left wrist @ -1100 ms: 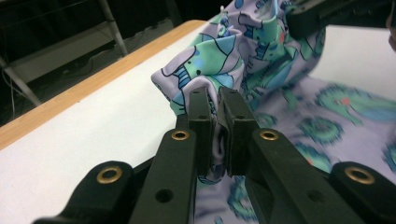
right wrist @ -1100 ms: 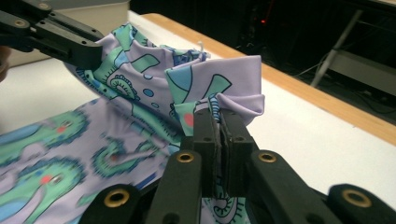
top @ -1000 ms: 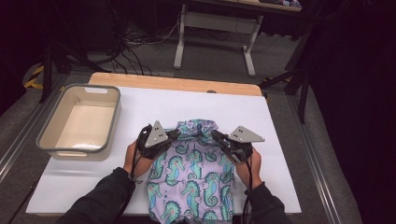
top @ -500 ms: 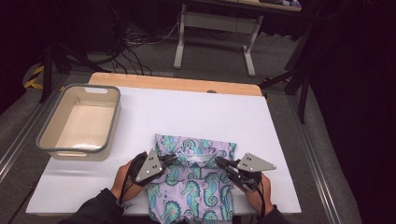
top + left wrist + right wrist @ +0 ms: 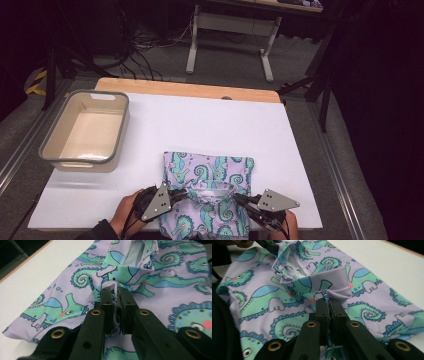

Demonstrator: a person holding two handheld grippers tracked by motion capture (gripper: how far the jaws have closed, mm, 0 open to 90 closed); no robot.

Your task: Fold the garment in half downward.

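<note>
A lilac garment (image 5: 207,195) printed with green seahorses lies at the table's near edge, its far part folded back toward me. My left gripper (image 5: 184,192) is shut on the left end of the garment's folded edge (image 5: 115,287); fabric is pinched between its black jaws. My right gripper (image 5: 237,198) is shut on the right end of that edge (image 5: 329,293), with a pleat of cloth bunched at its fingertips. The garment's opening (image 5: 212,189) gapes between the two grippers. The left gripper's jaws (image 5: 270,245) show at the top of the right gripper view.
A grey-rimmed beige tub (image 5: 85,131) stands empty at the table's left. The white table cover (image 5: 200,125) stretches bare beyond the garment, with a wooden strip (image 5: 190,90) along the far edge. A desk frame and cables stand on the floor behind.
Both grippers have pulled the garment's far edge toward me, folding it over the near part. The hands moved down the picture and sank closer to the table.
</note>
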